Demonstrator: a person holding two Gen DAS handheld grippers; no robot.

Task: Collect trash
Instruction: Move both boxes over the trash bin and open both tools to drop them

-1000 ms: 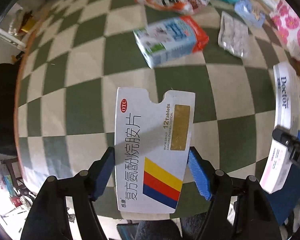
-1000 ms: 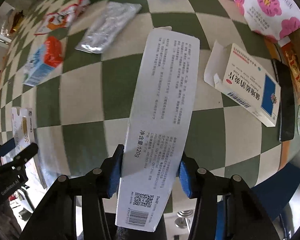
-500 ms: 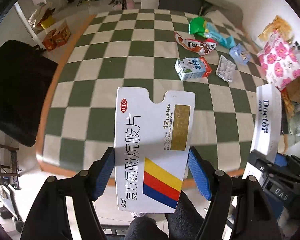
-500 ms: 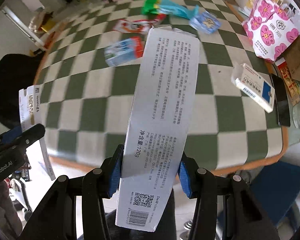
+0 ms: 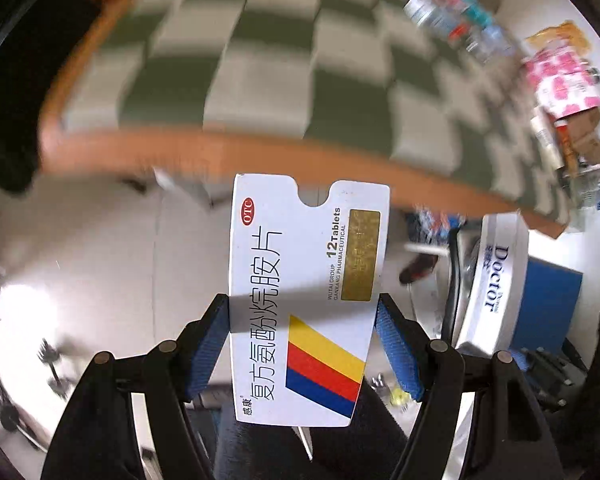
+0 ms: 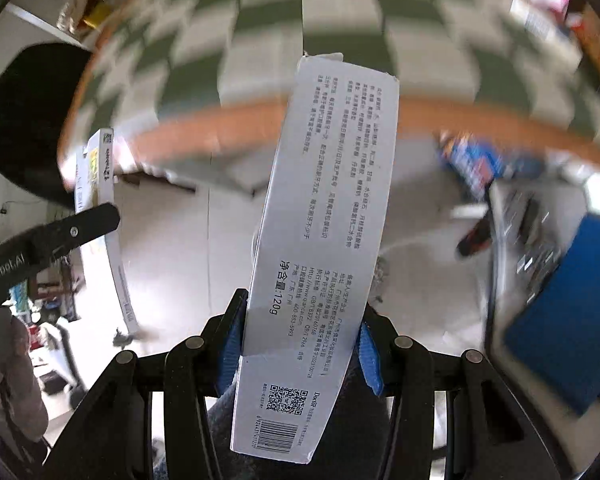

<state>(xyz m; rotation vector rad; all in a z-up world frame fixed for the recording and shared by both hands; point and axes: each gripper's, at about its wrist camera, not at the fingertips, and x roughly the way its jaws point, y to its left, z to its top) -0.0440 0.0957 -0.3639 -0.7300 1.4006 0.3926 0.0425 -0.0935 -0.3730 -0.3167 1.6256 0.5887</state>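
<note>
My left gripper (image 5: 302,340) is shut on a flat white medicine box (image 5: 306,300) with yellow, red and blue stripes, its blue pads pressing both long edges. My right gripper (image 6: 300,344) is shut on a long white toothpaste box (image 6: 320,240) with small print and a barcode. Both boxes hang over pale floor, off the near edge of the table (image 5: 260,152). The toothpaste box (image 5: 496,276) also shows at the right of the left wrist view, and the medicine box (image 6: 100,216) edge-on at the left of the right wrist view.
The green-and-white checkered table (image 6: 340,12) with an orange rim fills the blurred top of both views. Wrappers and a pink floral bag (image 5: 560,80) lie at its far right. A black chair (image 6: 28,120) stands left; a blue object (image 6: 568,308) sits on the floor right.
Both grippers have pulled back from over the tabletop, past its near edge, and now hang over the floor. Each keeps the same box in the same grip.
</note>
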